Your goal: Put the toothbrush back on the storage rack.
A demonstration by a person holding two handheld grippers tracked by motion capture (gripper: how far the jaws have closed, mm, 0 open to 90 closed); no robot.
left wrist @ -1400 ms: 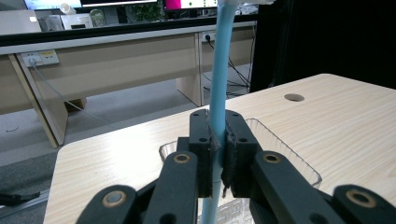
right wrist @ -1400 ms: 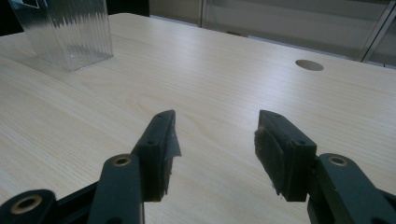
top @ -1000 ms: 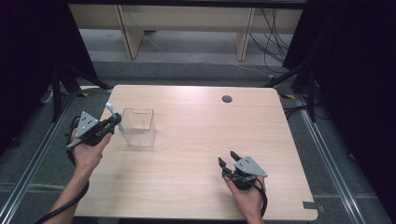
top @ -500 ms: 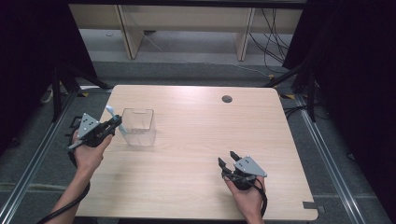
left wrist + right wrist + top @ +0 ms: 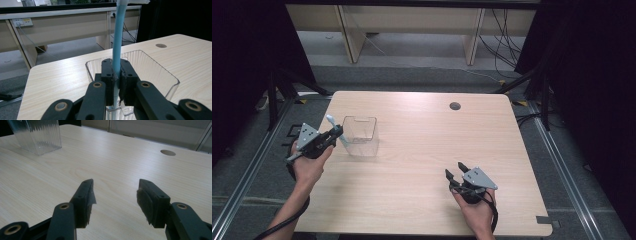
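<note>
where the blue stick [image 5: 117, 37] runs up between the left gripper [image 5: 116, 75], its top end is cut off by the frame edge and its lower end blurs behind the jaws, so what kind of tool it is cannot be told. no writing is legible anywhere. the left jaws are clenched on the stick, which stands upright between the pads, just over the near wall of the clear box [image 5: 360, 135]. well right of the box, the right gripper [image 5: 115, 195] rests low over the table [image 5: 422, 150], jaws released with nothing between them.
</note>
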